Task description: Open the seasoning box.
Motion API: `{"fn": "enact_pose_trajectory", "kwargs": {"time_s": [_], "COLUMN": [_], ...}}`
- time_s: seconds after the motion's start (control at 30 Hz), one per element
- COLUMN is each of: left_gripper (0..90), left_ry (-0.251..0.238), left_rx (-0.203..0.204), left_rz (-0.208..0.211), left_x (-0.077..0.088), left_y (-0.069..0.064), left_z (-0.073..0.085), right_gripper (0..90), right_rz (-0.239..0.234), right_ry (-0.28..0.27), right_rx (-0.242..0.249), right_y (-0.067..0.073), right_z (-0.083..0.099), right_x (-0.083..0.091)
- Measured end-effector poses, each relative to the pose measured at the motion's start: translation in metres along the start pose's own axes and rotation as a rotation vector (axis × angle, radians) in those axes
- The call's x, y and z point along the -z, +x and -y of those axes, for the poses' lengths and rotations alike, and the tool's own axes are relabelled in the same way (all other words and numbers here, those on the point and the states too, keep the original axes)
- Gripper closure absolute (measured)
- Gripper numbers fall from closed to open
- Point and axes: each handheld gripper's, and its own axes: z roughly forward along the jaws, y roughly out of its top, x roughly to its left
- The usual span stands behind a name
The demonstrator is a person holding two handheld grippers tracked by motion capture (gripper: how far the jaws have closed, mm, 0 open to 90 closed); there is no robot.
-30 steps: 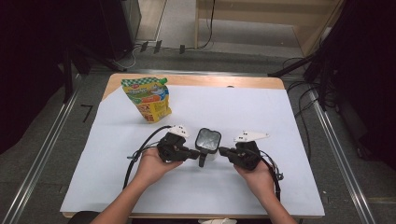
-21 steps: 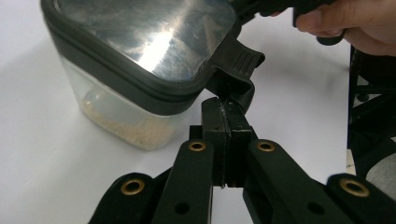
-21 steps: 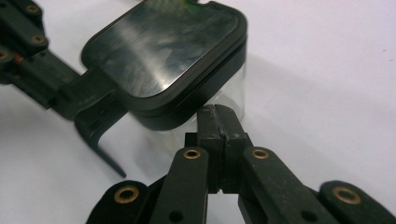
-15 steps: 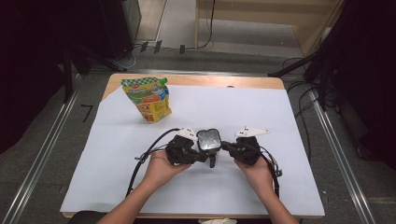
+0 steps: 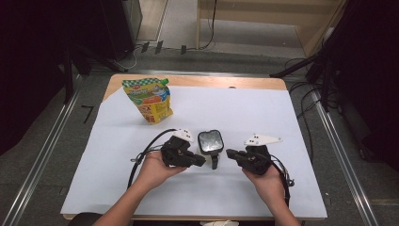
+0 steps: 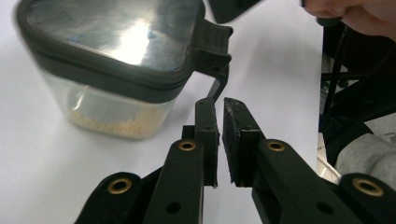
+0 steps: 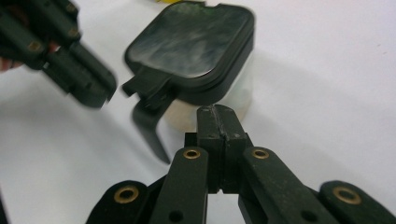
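Jaws of the left gripper stand a sliver apart with nothing between them, having just been opening slightly; their tips sit just below the hanging clasp of a small lidded container. In the high view this left gripper lies at about eight o'clock from the container, almost touching its dark latch. The right gripper has its jaws pressed together on nothing, its tips near the container's clear wall without a visible contact; in the high view the right gripper sits at about four o'clock from the container, a little apart. The container stands upright near the middle of the white table, its grey lid seated and the clasp hanging down the side toward the person. A colourful snack pouch stands well apart at about eleven o'clock. As a judgement, the work looks early: the lid appears to be still on, the clasp looks released or loose but is not gripped, and lifting the lid and anything involving the pouch remains. Pale grains lie at the container's bottom, though what they are cannot be told. The left gripper's tips are blurred in the right gripper view, and whether the lid is fully locked cannot be made out.
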Motion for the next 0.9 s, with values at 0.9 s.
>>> {"fn": "enact_pose_trajectory", "kwargs": {"time_s": [0.9], "left_gripper": [50.3], "left_ry": [-0.044], "left_rx": [0.081], "left_rz": [-0.026], "left_x": [0.030], "left_y": [0.032], "left_z": [0.013], "right_gripper": [90.0], "right_rz": [-0.088], "right_ry": [0.092], "right_rx": [0.054], "right_y": [0.049], "right_z": [0.015], "right_x": [-0.034]}}
